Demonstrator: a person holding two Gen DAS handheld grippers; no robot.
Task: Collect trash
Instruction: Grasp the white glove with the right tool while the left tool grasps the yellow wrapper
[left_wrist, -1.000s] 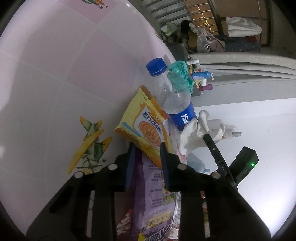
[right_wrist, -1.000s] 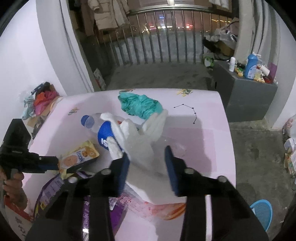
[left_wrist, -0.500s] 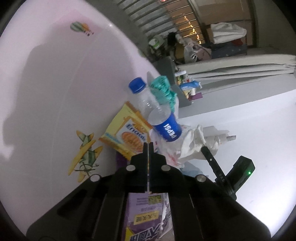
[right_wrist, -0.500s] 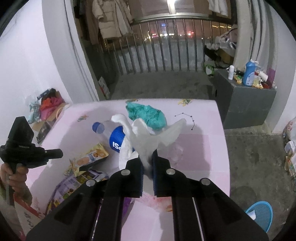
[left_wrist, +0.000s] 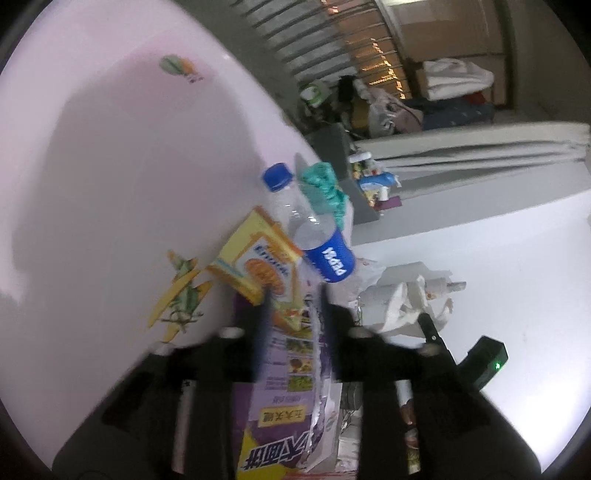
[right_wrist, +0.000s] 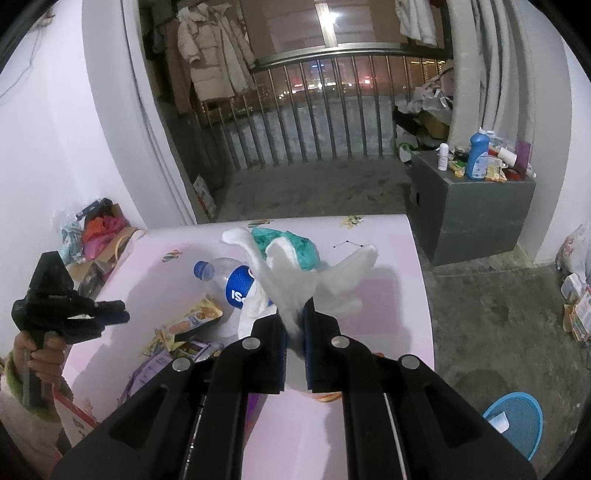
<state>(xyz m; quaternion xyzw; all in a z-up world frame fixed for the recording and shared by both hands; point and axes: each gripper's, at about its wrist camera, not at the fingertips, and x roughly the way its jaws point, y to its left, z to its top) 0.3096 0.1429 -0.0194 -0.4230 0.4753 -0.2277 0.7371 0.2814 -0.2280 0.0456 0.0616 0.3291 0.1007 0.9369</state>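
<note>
Right gripper (right_wrist: 294, 334) clamped on crumpled white tissue (right_wrist: 295, 280); left gripper (left_wrist: 291, 317) apart; thin pinch risks tearing, dropping tissue at 12 o'clock onto pink counter (right_wrist: 388, 295)

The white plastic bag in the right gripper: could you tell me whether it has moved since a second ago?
Yes. The white plastic bag has been lifted, now overlapping the teal bag on the pink table.
</note>
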